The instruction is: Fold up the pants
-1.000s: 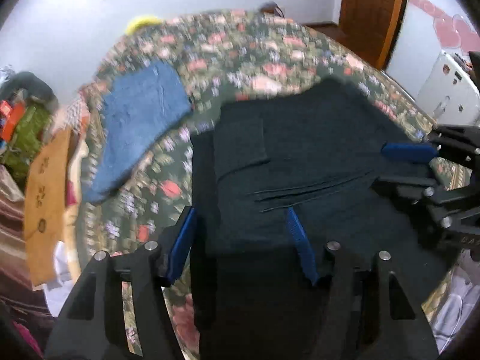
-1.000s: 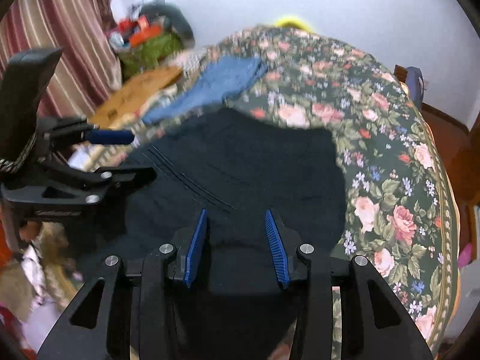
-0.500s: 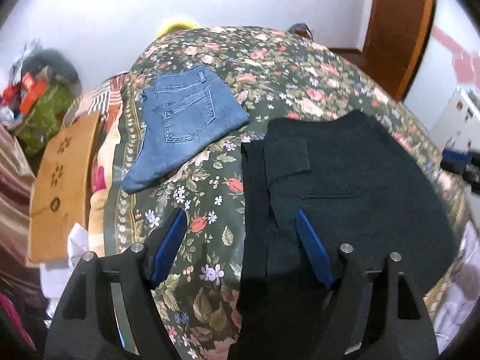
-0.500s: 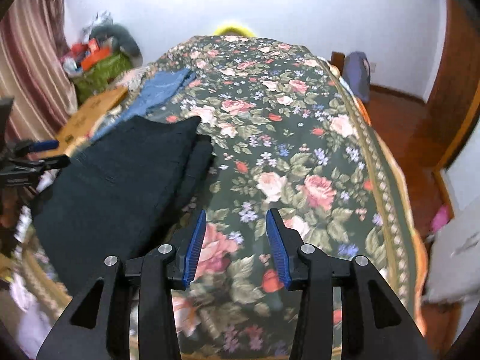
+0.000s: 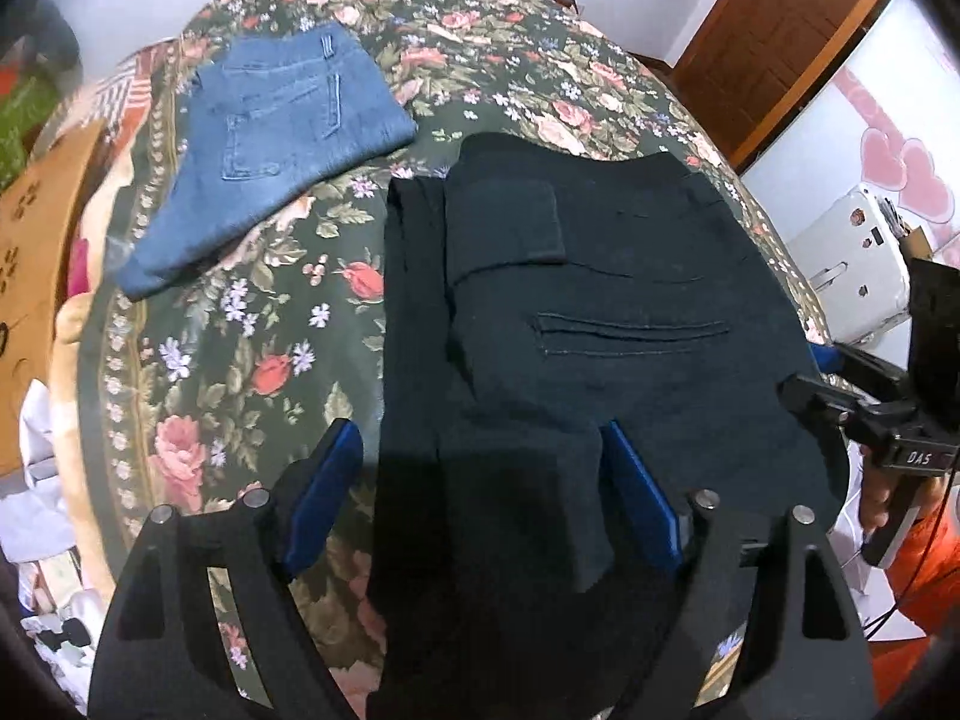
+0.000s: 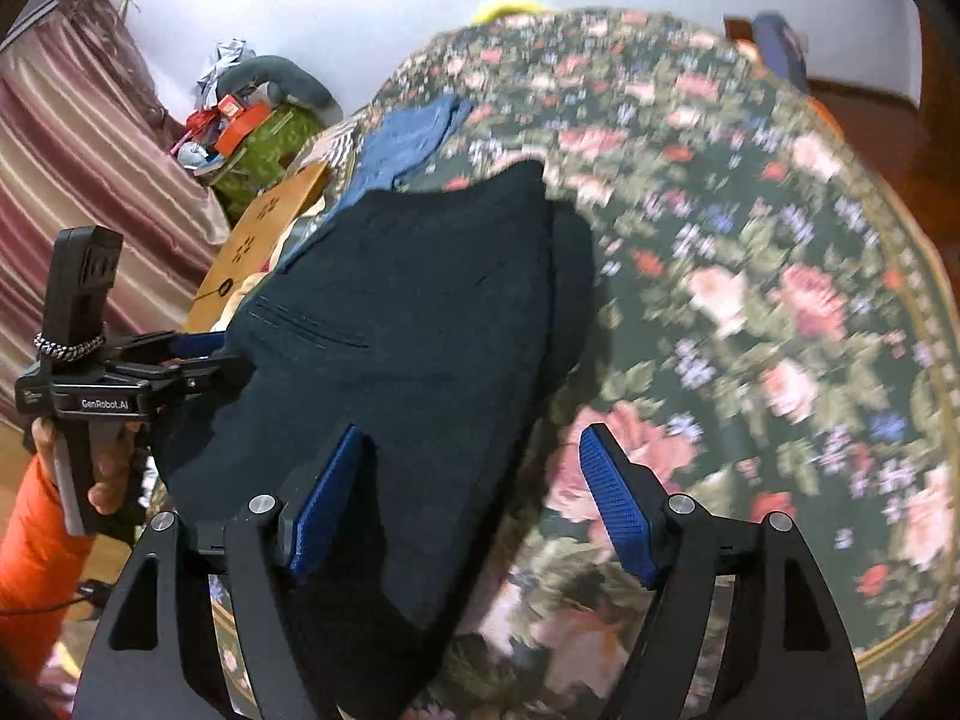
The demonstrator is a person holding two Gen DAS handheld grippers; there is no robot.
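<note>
Here, folded black pants (image 5: 600, 324) with welt pocket, floral bedspread (image 5: 240, 360), faded denim jeans (image 5: 282, 138), left hand-held gripper (image 5: 480, 498) wide, right hand-held gripper (image 6: 474, 504) wide.

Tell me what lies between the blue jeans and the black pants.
Only bare floral bedspread separates the blue jeans from the black pants, clearest in the left wrist view.

Home bedroom, floral bedspread (image 5: 252, 324), wooden door (image 5: 774, 42)

The black pants (image 5: 600, 324) lie folded on the flowery bed cover (image 5: 252, 324). They make a thick, flat pile with layers on top of each other. A back pocket slit shows on the top layer. One small flap lies folded over near the far corner.
</note>
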